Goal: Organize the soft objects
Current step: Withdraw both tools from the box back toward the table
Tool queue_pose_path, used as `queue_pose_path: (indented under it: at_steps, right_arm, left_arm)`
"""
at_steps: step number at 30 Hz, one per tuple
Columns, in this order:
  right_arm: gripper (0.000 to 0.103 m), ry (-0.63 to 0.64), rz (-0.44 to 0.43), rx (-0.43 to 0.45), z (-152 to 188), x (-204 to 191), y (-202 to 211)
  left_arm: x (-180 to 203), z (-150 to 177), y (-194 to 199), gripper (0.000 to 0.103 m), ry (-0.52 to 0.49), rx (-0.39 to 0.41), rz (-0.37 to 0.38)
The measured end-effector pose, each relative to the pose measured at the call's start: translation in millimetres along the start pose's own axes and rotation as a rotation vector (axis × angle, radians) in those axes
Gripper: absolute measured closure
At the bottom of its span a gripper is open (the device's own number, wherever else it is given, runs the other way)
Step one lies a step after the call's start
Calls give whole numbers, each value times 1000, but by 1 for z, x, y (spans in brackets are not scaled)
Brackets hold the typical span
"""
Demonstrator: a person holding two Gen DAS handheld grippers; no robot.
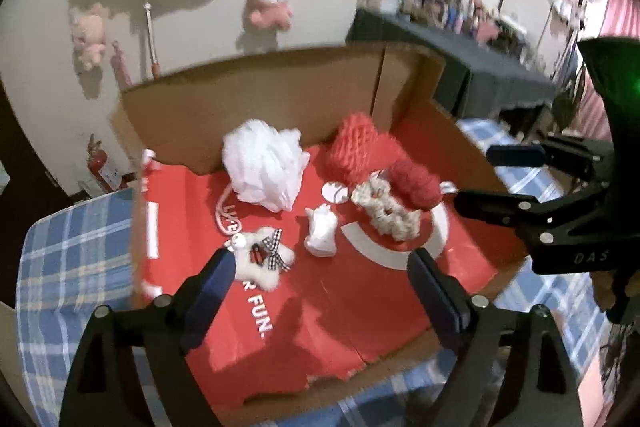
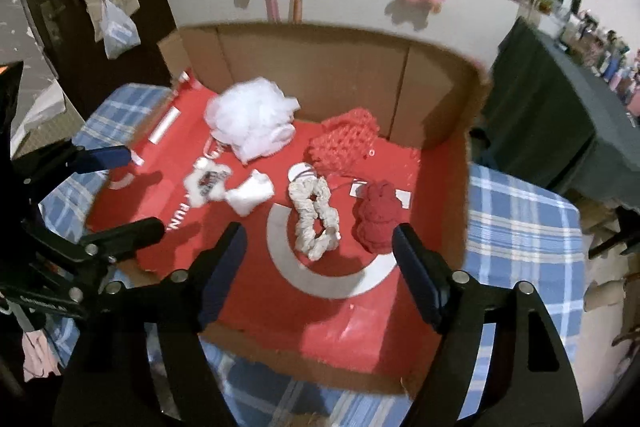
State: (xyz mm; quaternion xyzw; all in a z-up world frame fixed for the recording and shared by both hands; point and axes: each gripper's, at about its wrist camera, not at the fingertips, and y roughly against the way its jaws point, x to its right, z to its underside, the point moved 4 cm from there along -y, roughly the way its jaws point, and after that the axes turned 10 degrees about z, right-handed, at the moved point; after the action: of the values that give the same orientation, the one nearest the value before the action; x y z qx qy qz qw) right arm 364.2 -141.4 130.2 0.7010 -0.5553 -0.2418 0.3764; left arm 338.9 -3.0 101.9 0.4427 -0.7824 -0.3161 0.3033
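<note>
A flattened red cardboard box (image 2: 320, 307) lies on a blue plaid cloth (image 2: 520, 227). At mid-frame sit the soft things — a white mesh pouf (image 2: 250, 121), a red crocheted piece (image 2: 346, 141), a cream scrunchie (image 2: 314, 217), a dark red yarn toy (image 2: 376, 221) and a small white star plush (image 1: 262, 257). The left gripper (image 1: 322, 285) and right gripper (image 2: 318, 267) hover at the lower frame — jaws spread wide, holding nothing.

Mesh puff (image 2: 250, 123) lies behind star toy (image 2: 206, 183); scrunchie (image 2: 314, 217) sits left of, perhaps touching, yarn ball (image 2: 376, 217).
</note>
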Motion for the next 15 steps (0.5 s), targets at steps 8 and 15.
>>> queue_pose_path:
  at_steps: [8, 15]
  right_arm:
    - [23, -50, 14, 146, 27, 1, 80]
    - [16, -23, 44, 302, 75, -15, 140]
  left_arm:
    - [24, 12, 75, 3, 1, 195, -20]
    - [40, 43, 124, 1, -8, 338, -41]
